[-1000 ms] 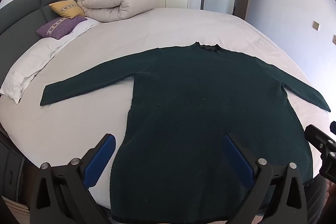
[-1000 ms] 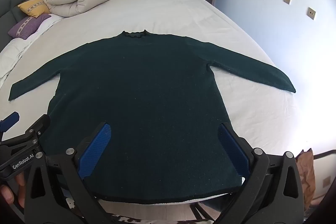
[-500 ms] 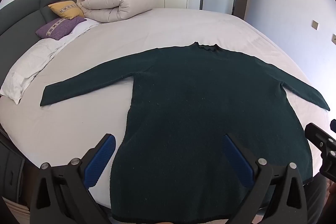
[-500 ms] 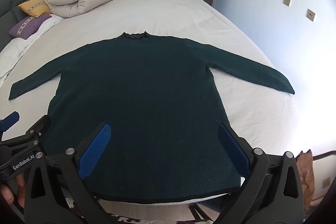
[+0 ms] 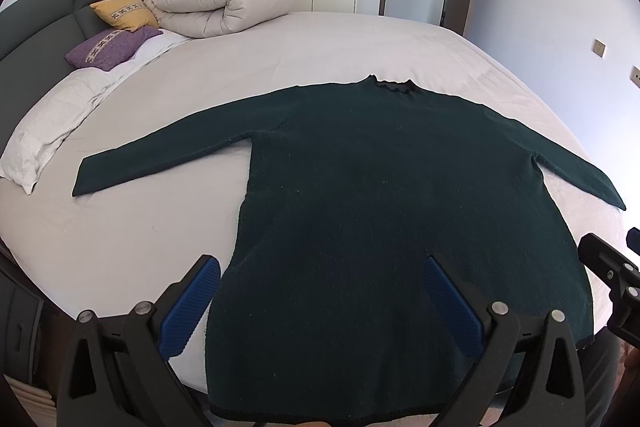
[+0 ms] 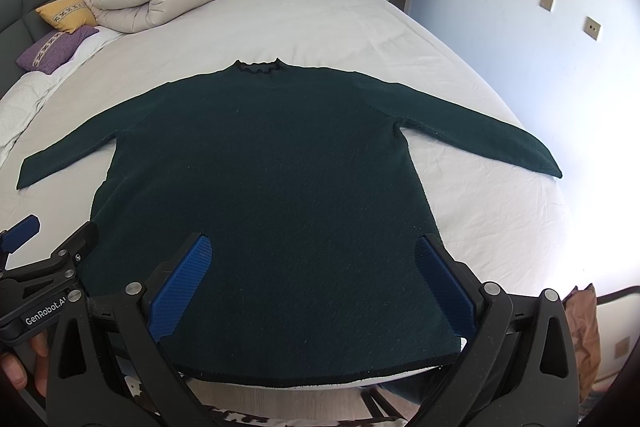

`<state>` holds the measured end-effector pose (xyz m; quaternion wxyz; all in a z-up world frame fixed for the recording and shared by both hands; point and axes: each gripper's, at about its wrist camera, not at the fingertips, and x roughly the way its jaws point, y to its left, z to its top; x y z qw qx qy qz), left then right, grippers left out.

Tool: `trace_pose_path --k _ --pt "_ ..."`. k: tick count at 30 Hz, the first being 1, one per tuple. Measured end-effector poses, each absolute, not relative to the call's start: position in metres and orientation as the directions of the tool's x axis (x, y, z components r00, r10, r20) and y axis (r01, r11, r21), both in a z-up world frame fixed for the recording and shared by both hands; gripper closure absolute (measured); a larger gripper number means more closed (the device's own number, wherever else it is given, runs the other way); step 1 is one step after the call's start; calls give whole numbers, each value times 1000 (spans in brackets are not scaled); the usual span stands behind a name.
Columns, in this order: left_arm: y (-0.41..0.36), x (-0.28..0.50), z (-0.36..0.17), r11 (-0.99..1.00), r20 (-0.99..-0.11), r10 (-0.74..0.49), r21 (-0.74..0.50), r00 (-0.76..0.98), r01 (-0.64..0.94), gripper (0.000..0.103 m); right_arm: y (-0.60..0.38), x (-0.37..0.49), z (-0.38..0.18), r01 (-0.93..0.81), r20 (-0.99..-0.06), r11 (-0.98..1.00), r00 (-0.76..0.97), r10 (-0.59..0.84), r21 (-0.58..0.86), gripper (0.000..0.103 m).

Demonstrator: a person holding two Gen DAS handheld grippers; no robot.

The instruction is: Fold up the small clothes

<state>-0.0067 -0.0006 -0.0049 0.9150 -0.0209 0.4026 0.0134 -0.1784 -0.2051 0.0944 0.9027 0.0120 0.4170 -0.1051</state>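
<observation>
A dark green long-sleeved sweater point(image 5: 372, 195) point(image 6: 264, 179) lies flat on the bed, sleeves spread out to both sides, collar at the far end, hem at the near edge. My left gripper point(image 5: 320, 301) hovers open above the hem's left part, blue pads wide apart, holding nothing. My right gripper point(image 6: 314, 279) is open too, above the hem's right part, its right pad over the sweater's right side edge. Part of the right gripper point(image 5: 612, 279) shows at the right rim of the left wrist view, and the left gripper point(image 6: 44, 267) with a hand at the left rim of the right wrist view.
The sweater rests on a white sheeted bed point(image 5: 168, 223) point(image 6: 492, 211). A rolled duvet point(image 5: 216, 3), a yellow cushion point(image 5: 120, 13), a purple cushion point(image 5: 108, 45) and a white pillow point(image 5: 44, 131) sit at the far left by the dark headboard. Wardrobes and a door stand behind.
Both views have drifted slightly, the sweater appearing a touch lower in the right wrist view. The sweater lies as before and both grippers stay open.
</observation>
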Motion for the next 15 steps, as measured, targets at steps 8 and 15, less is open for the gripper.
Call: trace_pose_path --k 8,15 --pt "0 -7 -6 999 -738 6 -30 675 -42 0 -204 -179 94 199 -754 978 631 -181 -68 0" --pt "1 -6 -6 999 -739 6 -30 674 -43 0 -203 -179 94 200 -754 977 632 -182 -68 0"
